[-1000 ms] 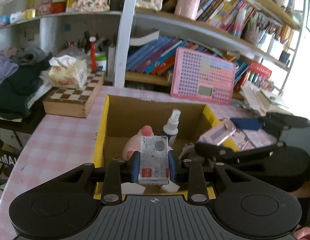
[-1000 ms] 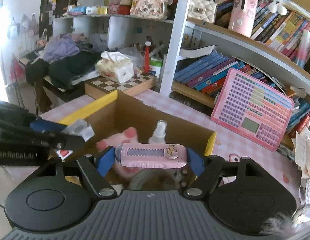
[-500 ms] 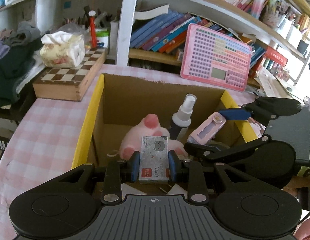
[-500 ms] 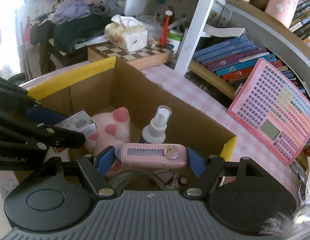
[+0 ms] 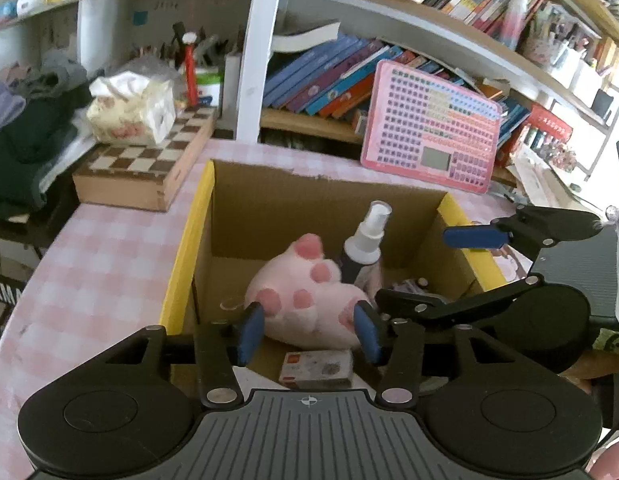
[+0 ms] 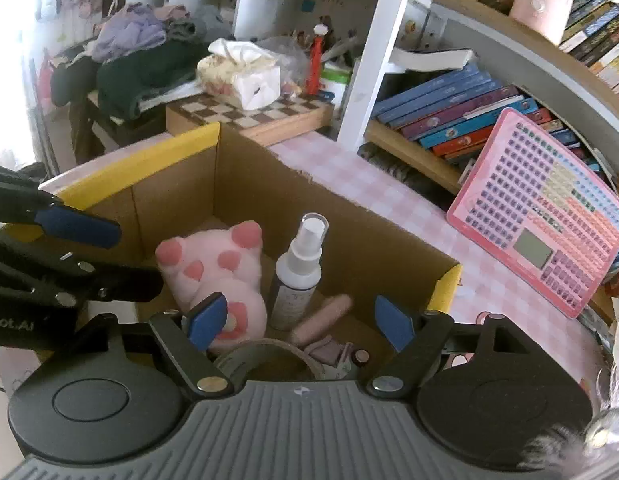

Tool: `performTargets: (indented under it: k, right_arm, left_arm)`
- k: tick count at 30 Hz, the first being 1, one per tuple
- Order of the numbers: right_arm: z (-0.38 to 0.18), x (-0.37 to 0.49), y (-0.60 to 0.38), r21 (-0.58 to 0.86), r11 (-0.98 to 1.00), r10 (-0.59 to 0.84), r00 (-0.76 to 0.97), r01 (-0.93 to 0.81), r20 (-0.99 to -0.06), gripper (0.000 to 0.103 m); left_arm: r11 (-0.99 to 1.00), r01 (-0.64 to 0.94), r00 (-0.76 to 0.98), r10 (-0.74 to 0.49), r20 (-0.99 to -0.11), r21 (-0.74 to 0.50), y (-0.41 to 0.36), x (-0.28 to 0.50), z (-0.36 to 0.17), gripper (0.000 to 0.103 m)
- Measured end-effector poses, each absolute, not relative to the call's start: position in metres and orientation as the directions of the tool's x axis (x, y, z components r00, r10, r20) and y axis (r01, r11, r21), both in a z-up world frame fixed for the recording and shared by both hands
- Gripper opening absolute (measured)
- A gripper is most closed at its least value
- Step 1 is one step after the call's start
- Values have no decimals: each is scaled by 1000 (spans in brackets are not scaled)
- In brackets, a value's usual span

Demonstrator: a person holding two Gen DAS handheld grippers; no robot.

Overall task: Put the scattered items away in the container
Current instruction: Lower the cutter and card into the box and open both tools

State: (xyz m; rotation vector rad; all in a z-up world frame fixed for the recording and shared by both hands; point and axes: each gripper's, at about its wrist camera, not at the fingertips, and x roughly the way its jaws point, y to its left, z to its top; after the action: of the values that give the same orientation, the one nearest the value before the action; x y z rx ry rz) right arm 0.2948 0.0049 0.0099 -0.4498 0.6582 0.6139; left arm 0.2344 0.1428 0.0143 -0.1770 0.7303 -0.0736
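1. Cardboard box (image 5: 245,204), with yellow rim flaps, standing open on the pink-checked counter (image 5: 109,248); the landmark for all entries below.
2. Left hand-held gripper (image 5: 307,330), above the box's near edge; jaws opening, nothing pressed between the blue pads.
3. Small grey card box (image 5: 316,369), lying flat on the box floor, below the left hand-held gripper and clear of both pads.
4. Right hand-held gripper (image 6: 299,324), over the box's right half; jaws opening, pads apart and empty.
5. Pink comb case (image 6: 321,318), blurred, inside the box between the right pads, touching neither.
6. Pink paw plush (image 6: 213,272), inside the box, left of centre.
7. Spray bottle (image 6: 299,272), upright inside the box, just beside the plush.
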Motion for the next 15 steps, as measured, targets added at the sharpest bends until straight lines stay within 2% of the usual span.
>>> performTargets:
  k: [8,11,15]
  right_arm:
    - [30,266,-7,-169,784,377,674,-598,-635,81]
    - [38,252,-13,-152,806,374,691,-572,-619,81]
    - [46,229,-21,-132,831,366,710,-540,-602,81]
  left_arm:
    - [981,45,783,-152,-603,-188,137,206,33,59]
    - [982,63,794,-158,-587,-179,136,192,38,66]
    - [982,81,799,-165,-578,-169,135,173,40,68]
